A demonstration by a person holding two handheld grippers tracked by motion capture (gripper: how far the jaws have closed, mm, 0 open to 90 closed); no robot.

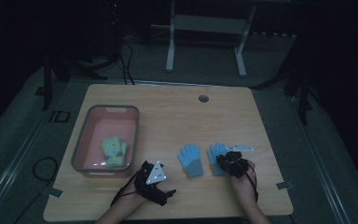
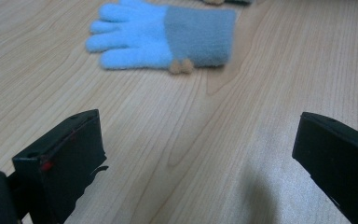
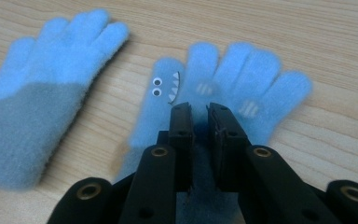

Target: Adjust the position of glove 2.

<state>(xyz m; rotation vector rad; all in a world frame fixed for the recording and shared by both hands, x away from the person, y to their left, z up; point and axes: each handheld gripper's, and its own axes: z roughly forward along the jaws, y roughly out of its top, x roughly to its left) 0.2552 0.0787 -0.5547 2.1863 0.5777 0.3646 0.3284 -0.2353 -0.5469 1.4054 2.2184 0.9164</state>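
Note:
Two light-blue gloves with grey cuffs lie flat near the table's front edge. The left glove [image 1: 189, 161] [image 2: 163, 35] [image 3: 42, 88] lies untouched. Eyes and teeth are sewn on the right glove [image 1: 216, 151] [image 3: 233, 79]. My right gripper [image 1: 224, 161] [image 3: 199, 112] points down at that glove's palm. Its jaws stand a narrow slit apart, and no fabric is pinched between them. My left gripper [image 1: 167, 182] [image 2: 196, 158] rests low over bare wood, left of the left glove. It is wide open and holds nothing.
A grey-rimmed pink bin [image 1: 81, 135] stands at the table's left with yellow-green gloves [image 1: 113, 150] inside. A cable hole [image 1: 203, 98] sits near the far edge. Bare wood lies between the bin and the blue gloves.

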